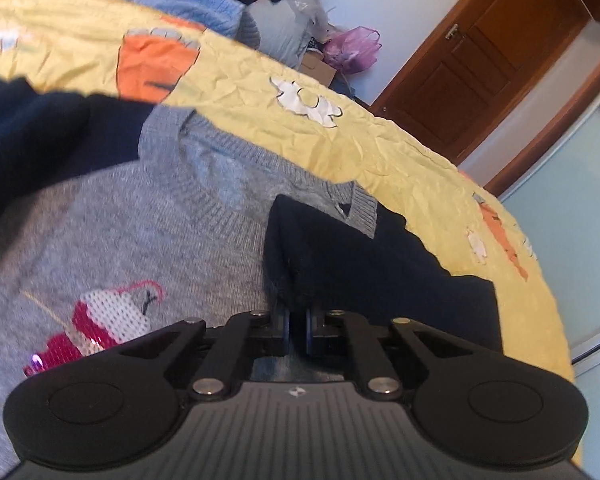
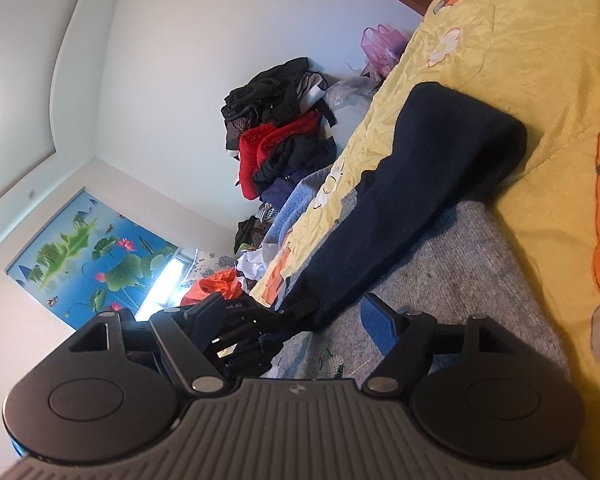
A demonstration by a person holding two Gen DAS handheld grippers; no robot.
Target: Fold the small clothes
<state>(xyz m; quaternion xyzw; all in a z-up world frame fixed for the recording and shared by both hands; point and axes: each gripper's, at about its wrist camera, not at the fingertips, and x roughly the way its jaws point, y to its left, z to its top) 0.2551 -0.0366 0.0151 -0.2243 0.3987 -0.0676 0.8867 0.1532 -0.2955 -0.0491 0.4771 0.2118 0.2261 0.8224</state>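
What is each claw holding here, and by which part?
Left claw pinches the sweater's navy sleeve at its cuff end. Right claw stands open, gripping nothing.

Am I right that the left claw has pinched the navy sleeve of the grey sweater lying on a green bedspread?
Not quite: the bedspread is yellow, with orange and white shapes, as the left wrist view shows. The rest holds: the left claw is shut on the navy sleeve of the grey sweater.

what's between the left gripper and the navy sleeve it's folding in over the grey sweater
Nothing visible: the left gripper is already shut on the navy sleeve, and the grey sweater front beside it lies bare on the yellow bedspread.
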